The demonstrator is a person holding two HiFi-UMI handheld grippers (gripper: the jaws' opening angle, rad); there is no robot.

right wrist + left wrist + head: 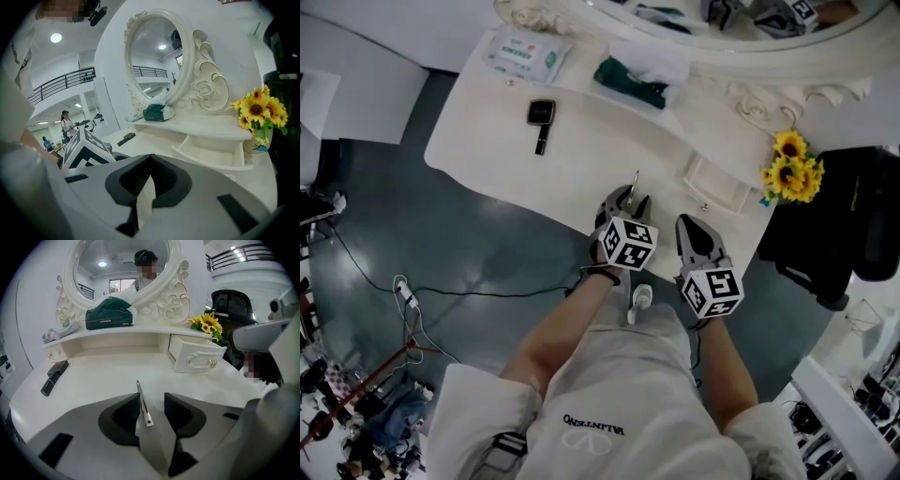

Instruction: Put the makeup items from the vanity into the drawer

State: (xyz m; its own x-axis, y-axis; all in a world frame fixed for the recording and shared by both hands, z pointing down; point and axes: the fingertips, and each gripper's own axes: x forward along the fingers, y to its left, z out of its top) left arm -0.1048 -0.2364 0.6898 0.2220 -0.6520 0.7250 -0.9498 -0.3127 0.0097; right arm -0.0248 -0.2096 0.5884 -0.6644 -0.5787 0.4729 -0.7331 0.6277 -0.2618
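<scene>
**Between the left gripper's (151, 398) jaws, a thin metal tool (143, 403) needs a firmer pinch**

Over the front of the vanity top (93, 385), the tool runs lengthwise through the gap and lies along the inner face of one pad. The other pad stands clear of it, so the jaws are partly apart and grasp nothing yet. Whether the tool's far tip rests on the top is hard to tell.

The tool looks slim and smooth, so it will likely swivel or slip if caught only by its near end. A good grip closes both pads flat on it near its middle. The lift should begin only once the tool rises with the jaws.

At the right of the vanity the small drawer (213, 157) is pulled out, close to the sunflowers (258, 110), so the carry is a short sweep that way. Lowering the tool inside before letting go beats dropping it.

The right gripper (150, 157) hangs just beside the left, its jaws clenched together on nothing, and does best keeping out of that path. A black case (541, 122) lies farther left on the top, well apart, for a later trip.
</scene>
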